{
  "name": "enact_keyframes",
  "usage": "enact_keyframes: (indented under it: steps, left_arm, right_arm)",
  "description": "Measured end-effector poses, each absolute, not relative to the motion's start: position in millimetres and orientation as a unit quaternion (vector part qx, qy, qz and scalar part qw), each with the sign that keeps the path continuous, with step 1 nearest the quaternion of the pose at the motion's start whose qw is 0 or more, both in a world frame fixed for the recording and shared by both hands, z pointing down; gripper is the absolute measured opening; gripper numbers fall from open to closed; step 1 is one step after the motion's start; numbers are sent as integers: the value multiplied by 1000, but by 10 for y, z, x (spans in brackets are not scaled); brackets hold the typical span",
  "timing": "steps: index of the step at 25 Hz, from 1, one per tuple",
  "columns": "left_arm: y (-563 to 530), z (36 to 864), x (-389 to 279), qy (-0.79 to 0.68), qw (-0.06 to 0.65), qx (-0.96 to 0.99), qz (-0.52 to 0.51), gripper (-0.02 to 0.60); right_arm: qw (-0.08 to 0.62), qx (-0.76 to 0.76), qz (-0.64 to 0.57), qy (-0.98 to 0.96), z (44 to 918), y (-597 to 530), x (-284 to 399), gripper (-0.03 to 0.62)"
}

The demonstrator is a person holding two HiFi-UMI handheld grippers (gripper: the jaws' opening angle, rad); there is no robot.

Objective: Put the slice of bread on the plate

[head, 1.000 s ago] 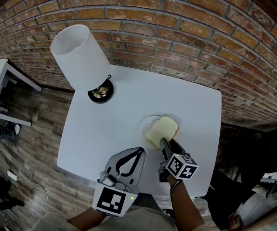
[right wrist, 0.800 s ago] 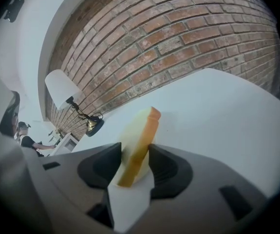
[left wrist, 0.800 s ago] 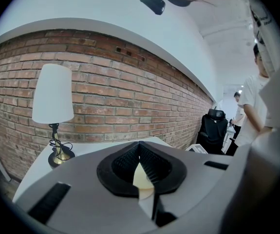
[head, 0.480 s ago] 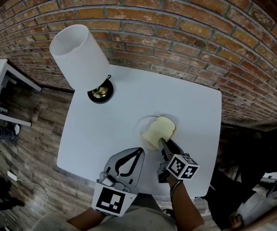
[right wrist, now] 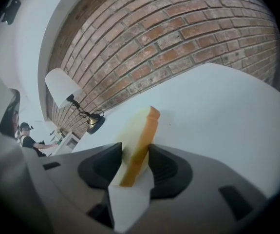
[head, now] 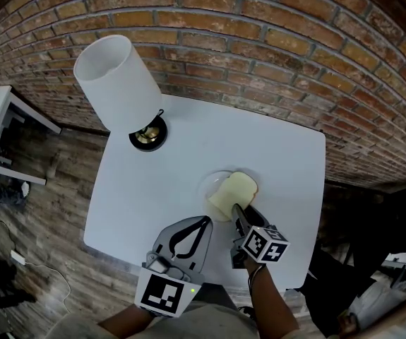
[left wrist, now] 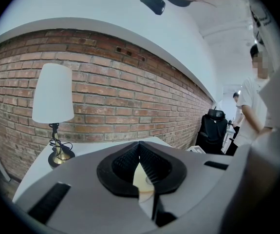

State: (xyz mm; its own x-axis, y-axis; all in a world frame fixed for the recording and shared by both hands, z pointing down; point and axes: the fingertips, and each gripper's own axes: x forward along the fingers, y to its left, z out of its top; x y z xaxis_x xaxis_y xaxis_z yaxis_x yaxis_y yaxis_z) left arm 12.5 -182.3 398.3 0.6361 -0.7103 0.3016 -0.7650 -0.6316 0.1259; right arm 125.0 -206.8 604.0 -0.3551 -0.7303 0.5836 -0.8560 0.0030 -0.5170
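Brick wall (head: 259, 34) behind a white square surface (head: 188, 133); slice of bread (head: 232, 193) held over the plate (head: 205, 183)
Near the surface's far left corner stands a lamp (head: 118, 83) with a white shade and a brass foot. At the near edge the left tool (head: 205, 220) is clenched on nothing, its tips met, just beside the right tool (head: 239, 209). The right tool grasps the slice of bread by its near edge, a pad on each face, while its jaws are opening. The slice is tilted on edge, crust along its far side, above the small pale plate, covering most of its right part
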Motion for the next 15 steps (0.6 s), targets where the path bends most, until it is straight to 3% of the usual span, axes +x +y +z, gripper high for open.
enact_keyframes:
  steps: [15]
  left_arm:
    - [-1801, 3977, 87, -412, 121, 896, 111, 9]
  right_arm:
    - [119, 579, 396, -702, 6056, -2086, 1222, 219]
